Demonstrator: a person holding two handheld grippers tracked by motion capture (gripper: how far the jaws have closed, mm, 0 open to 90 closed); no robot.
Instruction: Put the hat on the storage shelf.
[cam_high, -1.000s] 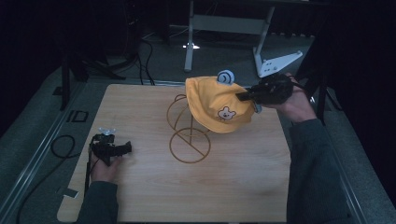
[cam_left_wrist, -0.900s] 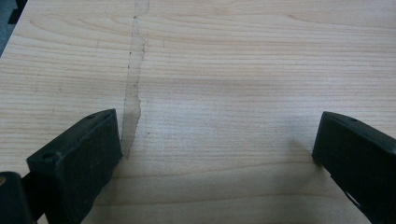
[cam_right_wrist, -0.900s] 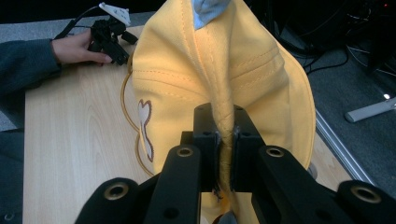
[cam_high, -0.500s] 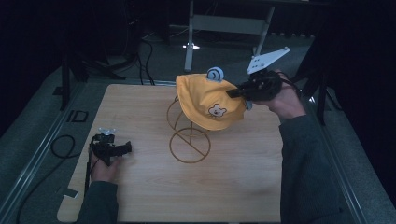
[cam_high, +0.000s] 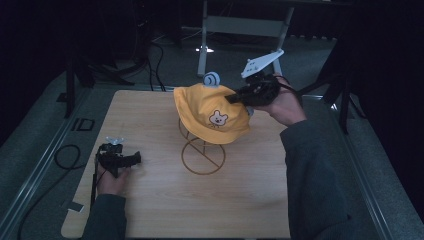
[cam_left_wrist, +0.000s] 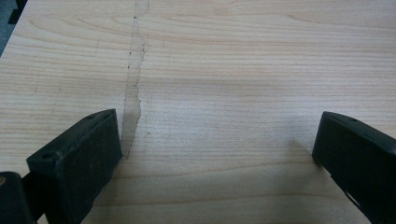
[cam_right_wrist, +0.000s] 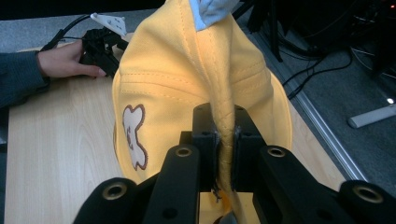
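Over the middle of the wooden bench (cam_high: 150, 210), toward its far side, a yellow hat (cam_high: 210, 116) with a small bear face hangs over a round wire stand (cam_high: 202, 157), whose ring base rests on the wood. At the right, the right tool (cam_high: 231, 99) has its jaws clamped tight on a pinched fold of the hat's fabric, with the seam running up between them in the right gripper view. Near the left edge, the left tool (cam_high: 135, 159) lies low on the bench in the person's hand, its jaws spread wide apart over bare wood and holding nothing.
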